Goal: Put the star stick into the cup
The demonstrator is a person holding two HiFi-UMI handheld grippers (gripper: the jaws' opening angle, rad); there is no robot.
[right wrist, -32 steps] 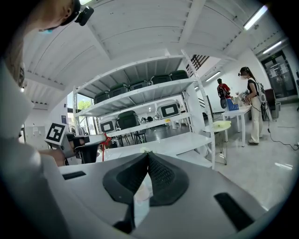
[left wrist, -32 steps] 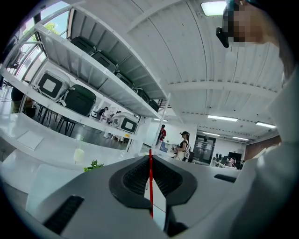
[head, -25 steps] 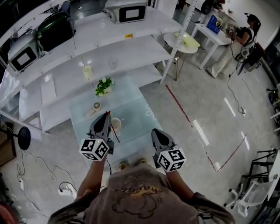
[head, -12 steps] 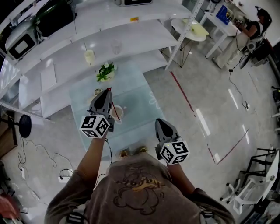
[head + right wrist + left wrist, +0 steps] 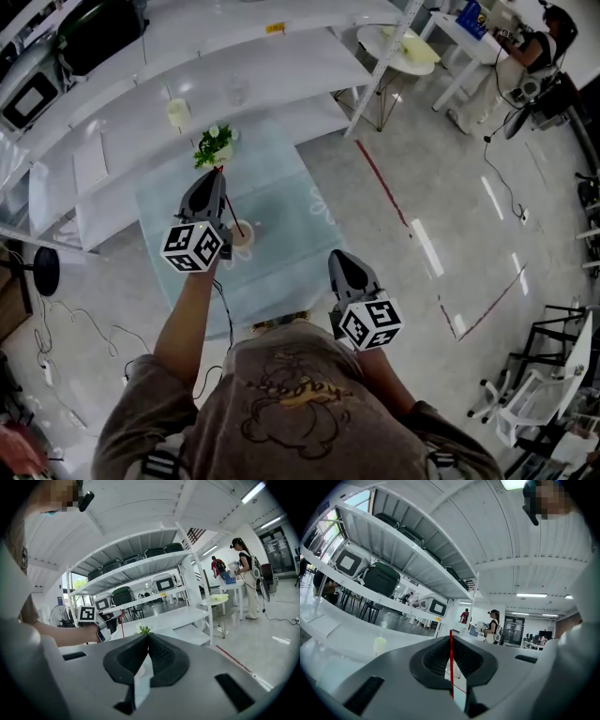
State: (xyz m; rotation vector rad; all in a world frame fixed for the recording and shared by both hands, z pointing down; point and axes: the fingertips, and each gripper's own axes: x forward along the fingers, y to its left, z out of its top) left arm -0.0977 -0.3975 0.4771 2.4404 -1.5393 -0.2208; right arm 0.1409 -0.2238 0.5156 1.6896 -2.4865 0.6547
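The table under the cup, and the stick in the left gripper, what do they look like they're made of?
Table: probably frosted or tinted glass; pale blue-green, smooth, with a soft sheen.
Star stick: thin, straight and rigid, evenly red; plastic or painted wood, the look leaves it open.

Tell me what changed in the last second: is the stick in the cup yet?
The left gripper, clamped on the star stick throughout, moved forward, carrying the stick's lower end up to the cup; whether it's inside is unclear. The right gripper stayed shut and empty near the body.
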